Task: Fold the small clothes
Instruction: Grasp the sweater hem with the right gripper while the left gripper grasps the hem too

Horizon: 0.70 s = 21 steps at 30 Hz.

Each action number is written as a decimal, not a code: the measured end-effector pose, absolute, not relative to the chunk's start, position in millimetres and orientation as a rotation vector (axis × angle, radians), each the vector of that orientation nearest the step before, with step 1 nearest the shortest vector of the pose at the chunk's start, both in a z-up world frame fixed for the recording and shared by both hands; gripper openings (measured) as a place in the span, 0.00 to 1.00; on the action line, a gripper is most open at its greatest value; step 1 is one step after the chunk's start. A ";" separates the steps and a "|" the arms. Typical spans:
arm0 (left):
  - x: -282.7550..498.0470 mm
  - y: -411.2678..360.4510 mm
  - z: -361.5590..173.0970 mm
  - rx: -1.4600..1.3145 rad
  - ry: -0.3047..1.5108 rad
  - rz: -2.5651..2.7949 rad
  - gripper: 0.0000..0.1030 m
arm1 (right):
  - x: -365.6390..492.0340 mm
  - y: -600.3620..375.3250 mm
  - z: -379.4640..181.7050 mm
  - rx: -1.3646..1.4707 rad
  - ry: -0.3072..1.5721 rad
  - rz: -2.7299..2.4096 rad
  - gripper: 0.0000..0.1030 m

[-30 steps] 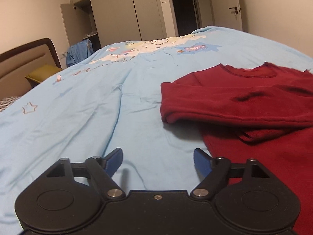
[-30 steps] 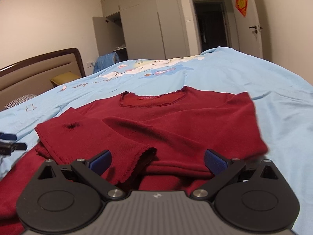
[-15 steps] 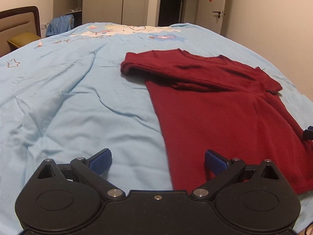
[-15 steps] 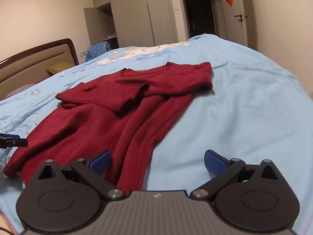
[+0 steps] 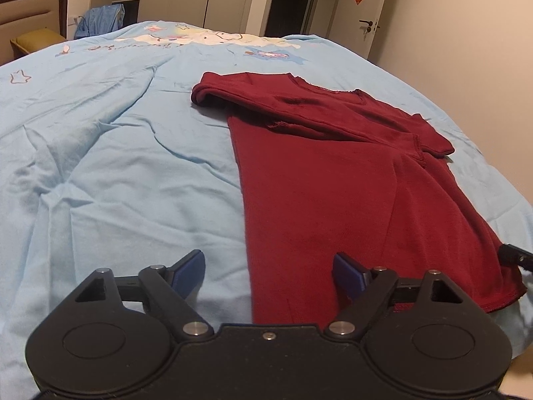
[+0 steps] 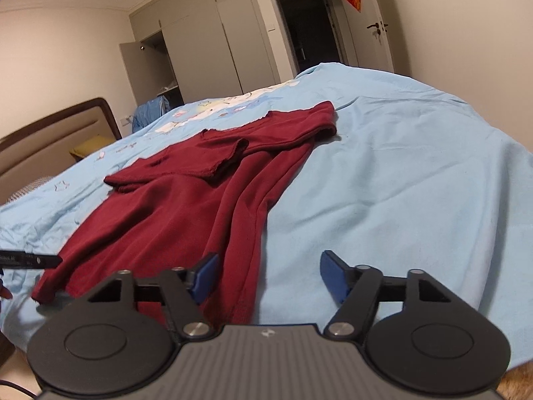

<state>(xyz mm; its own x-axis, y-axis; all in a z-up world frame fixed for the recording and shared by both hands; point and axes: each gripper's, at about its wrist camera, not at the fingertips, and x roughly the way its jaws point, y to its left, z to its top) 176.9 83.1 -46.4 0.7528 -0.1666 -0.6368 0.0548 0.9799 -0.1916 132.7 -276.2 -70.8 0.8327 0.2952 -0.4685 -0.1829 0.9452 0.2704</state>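
Observation:
A dark red long-sleeved top [image 5: 316, 180] [image 6: 186, 200] lies flat on the light blue bed cover [image 5: 116, 166] [image 6: 383, 180], both sleeves folded across its chest. My left gripper [image 5: 268, 271] hovers open over the top's near left hem corner, holding nothing. My right gripper [image 6: 266, 276] is open and empty above the near right hem edge. The tip of the right gripper [image 5: 514, 255] shows at the left wrist view's right border, beside the hem. The left gripper's tip [image 6: 30, 260] pokes in at the far left of the right wrist view.
A brown headboard [image 6: 56, 133] and a yellow pillow [image 5: 36, 38] stand at the left. Beyond the bed are grey wardrobes [image 6: 206, 53], a blue garment [image 5: 100, 21] and a dark doorway [image 6: 309, 30]. The bed's near edge lies just below both grippers.
Both grippers have pulled back from the sleeves toward the hem end of the top. The sleeves now lie folded on the chest. Both stayed open.

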 end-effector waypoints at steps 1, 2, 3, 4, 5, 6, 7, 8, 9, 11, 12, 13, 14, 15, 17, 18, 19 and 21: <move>175.7 82.6 -46.3 -0.170 0.710 -0.120 0.78 | 130.3 -273.5 -72.1 0.205 0.531 0.256 0.58; 174.9 82.2 -46.4 -0.179 0.713 -0.118 0.74 | 128.2 -270.7 -73.3 0.194 0.531 0.258 0.51; 174.9 82.4 -46.7 -0.190 0.719 -0.116 0.69 | 126.9 -268.0 -73.8 0.186 0.531 0.259 0.47; 175.2 83.0 -46.7 -0.202 0.725 -0.118 0.66 | 125.7 -265.8 -74.2 0.178 0.534 0.265 0.38; 175.7 83.8 -46.6 -0.217 0.730 -0.125 0.53 | 125.1 -263.8 -73.6 0.171 0.535 0.271 0.26; 176.7 84.2 -46.3 -0.230 0.737 -0.133 0.34 | 123.8 -262.0 -72.9 0.161 0.536 0.282 0.21; 178.2 84.2 -45.8 -0.238 0.747 -0.135 0.24 | 122.5 -260.4 -71.3 0.150 0.533 0.288 0.14; 179.4 83.8 -44.7 -0.239 0.755 -0.127 0.09 | 121.2 -259.0 -68.4 0.135 0.525 0.289 0.11; 179.4 82.4 -42.1 -0.233 0.753 -0.120 0.05 | 119.6 -258.4 -64.8 0.123 0.514 0.289 0.10; 175.5 80.6 -32.5 -0.227 0.725 -0.123 0.04 | 114.3 -262.3 -55.7 0.123 0.483 0.288 0.08; 171.7 79.4 -26.0 -0.218 0.703 -0.123 0.03 | 111.2 -266.7 -49.4 0.127 0.465 0.285 0.08; 167.4 78.6 -18.9 -0.208 0.680 -0.121 0.03 | 108.7 -270.9 -42.8 0.131 0.451 0.283 0.08; 162.1 78.6 -10.7 -0.203 0.658 -0.115 0.03 | 106.2 -275.8 -35.9 0.135 0.436 0.280 0.08; 157.0 79.5 -3.5 -0.205 0.641 -0.113 0.03 | 103.0 -280.7 -28.6 0.134 0.420 0.272 0.07; 146.2 81.6 9.8 -0.211 0.618 -0.109 0.03 | 97.0 -289.6 -15.7 0.123 0.404 0.257 0.07; 141.2 82.6 14.4 -0.219 0.615 -0.111 0.03 | 94.0 -293.9 -10.6 0.127 0.404 0.258 0.07; 135.5 83.7 17.9 -0.231 0.614 -0.115 0.03 | 90.4 -297.7 -5.9 0.130 0.403 0.259 0.07; 123.1 82.0 21.6 -0.235 0.611 -0.125 0.03 | 81.5 -300.9 -0.7 0.118 0.406 0.252 0.07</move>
<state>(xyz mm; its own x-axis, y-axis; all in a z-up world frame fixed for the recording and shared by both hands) 123.1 82.0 21.6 0.8128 -0.1855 -0.5521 0.0472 0.9658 -0.2550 81.5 -300.9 -0.7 0.8880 0.2657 -0.3754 -0.2188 0.9620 0.1633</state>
